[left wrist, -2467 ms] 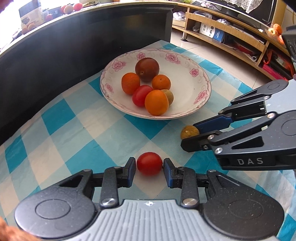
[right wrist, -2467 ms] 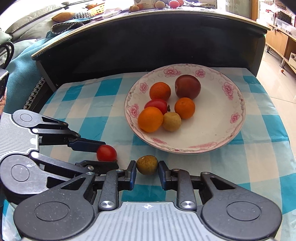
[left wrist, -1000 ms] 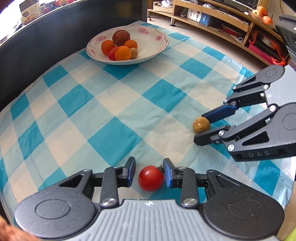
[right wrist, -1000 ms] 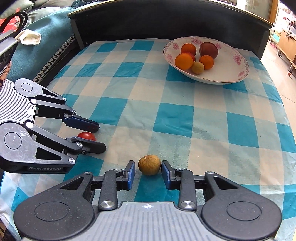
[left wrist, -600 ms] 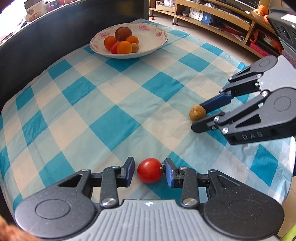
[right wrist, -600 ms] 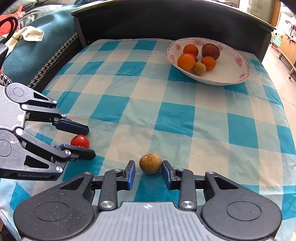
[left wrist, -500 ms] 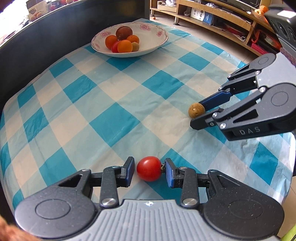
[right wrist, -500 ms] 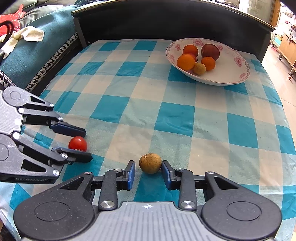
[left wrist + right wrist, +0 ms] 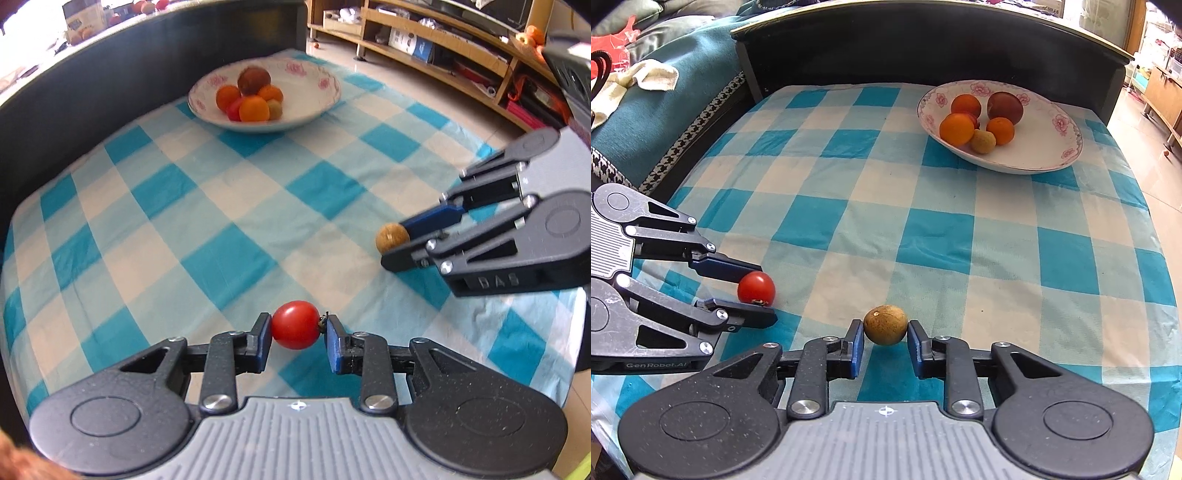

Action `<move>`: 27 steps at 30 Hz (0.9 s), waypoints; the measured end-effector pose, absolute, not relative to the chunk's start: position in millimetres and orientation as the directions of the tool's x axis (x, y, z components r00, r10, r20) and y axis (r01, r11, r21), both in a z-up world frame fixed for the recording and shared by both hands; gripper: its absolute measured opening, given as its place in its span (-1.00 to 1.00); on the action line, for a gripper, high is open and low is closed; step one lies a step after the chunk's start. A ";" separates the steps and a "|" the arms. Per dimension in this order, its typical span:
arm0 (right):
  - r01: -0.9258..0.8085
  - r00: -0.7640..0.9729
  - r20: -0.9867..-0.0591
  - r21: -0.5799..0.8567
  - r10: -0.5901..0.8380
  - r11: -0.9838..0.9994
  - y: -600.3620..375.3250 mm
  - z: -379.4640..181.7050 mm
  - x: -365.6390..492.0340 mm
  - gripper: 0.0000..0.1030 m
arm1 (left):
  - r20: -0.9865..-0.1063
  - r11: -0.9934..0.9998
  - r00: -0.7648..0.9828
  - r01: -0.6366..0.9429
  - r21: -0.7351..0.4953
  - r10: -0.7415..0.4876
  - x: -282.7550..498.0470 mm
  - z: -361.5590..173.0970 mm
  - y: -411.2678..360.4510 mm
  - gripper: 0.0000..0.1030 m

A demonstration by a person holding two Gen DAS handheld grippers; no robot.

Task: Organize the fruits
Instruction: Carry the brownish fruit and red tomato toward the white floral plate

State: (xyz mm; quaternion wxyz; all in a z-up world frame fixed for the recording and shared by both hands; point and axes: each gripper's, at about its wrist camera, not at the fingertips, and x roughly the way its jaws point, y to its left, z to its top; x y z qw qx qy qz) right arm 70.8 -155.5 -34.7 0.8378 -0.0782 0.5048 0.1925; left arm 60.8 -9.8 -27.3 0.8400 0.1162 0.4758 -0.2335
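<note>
My left gripper [image 9: 295, 338] is shut on a red cherry tomato [image 9: 295, 325], held just above the checked tablecloth near its front edge. My right gripper [image 9: 885, 341] is shut on a small brown round fruit [image 9: 885, 325]. Each gripper shows in the other's view: the right one [image 9: 397, 242] with the brown fruit [image 9: 391, 238], the left one [image 9: 755, 291] with the tomato [image 9: 756, 288]. A white flowered plate [image 9: 317, 94] at the far end holds oranges, a dark red fruit, a tomato and a small brown fruit; it also shows in the right wrist view [image 9: 1049, 151].
The blue and white checked tablecloth [image 9: 886, 206] covers the table. A dark raised board [image 9: 923, 48] runs behind the plate. A teal sofa [image 9: 646, 122] lies to the left. Wooden shelves [image 9: 443, 40] stand across the floor to the right.
Both grippers, still holding their fruits, have come a little nearer the plate since half a second ago, after having pulled far back from it. The fruits on the plate have not moved.
</note>
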 end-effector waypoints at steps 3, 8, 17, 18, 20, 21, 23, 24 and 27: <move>-0.389 0.429 -0.867 0.074 0.252 0.918 -158.3 -29.8 72.6 -0.61 | -0.838 0.870 0.463 0.492 -0.030 -0.290 71.9 -18.7 -11.6 -0.23; -0.373 0.468 -0.842 0.087 0.268 0.924 -161.4 -17.3 80.6 -0.61 | -0.806 0.875 0.510 0.485 -0.021 -0.302 90.3 -4.4 -18.4 -0.23; -0.342 0.527 -0.804 0.096 0.276 0.935 -170.2 3.0 102.3 -0.61 | -0.763 0.883 0.563 0.468 -0.021 -0.316 124.3 14.8 -28.4 -0.23; -0.337 0.535 -0.799 0.096 0.274 0.937 -171.3 5.0 105.7 -0.61 | -0.759 0.882 0.567 0.471 -0.018 -0.319 128.1 16.5 -30.5 -0.23; -0.329 0.549 -0.792 0.089 0.267 0.940 -172.8 9.1 113.2 -0.61 | -0.750 0.880 0.578 0.475 -0.009 -0.320 136.8 20.0 -34.7 -0.23; -0.323 0.556 -0.788 0.087 0.263 0.942 -174.5 11.0 117.1 -0.61 | -0.745 0.881 0.585 0.474 -0.008 -0.321 141.8 21.9 -35.8 -0.23; -0.312 0.569 -0.782 0.082 0.256 0.946 -177.3 13.8 126.8 -0.61 | -0.737 0.886 0.594 0.464 -0.013 -0.323 152.7 24.4 -37.2 -0.23; -0.305 0.576 -0.778 0.079 0.250 0.949 -178.3 14.9 132.1 -0.61 | -0.733 0.888 0.598 0.459 -0.017 -0.323 158.8 24.8 -37.6 -0.23; -0.279 0.596 -0.768 0.077 0.236 0.957 -183.1 17.5 150.7 -0.61 | -0.728 0.892 0.606 0.452 -0.015 -0.320 177.1 24.5 -40.5 -0.23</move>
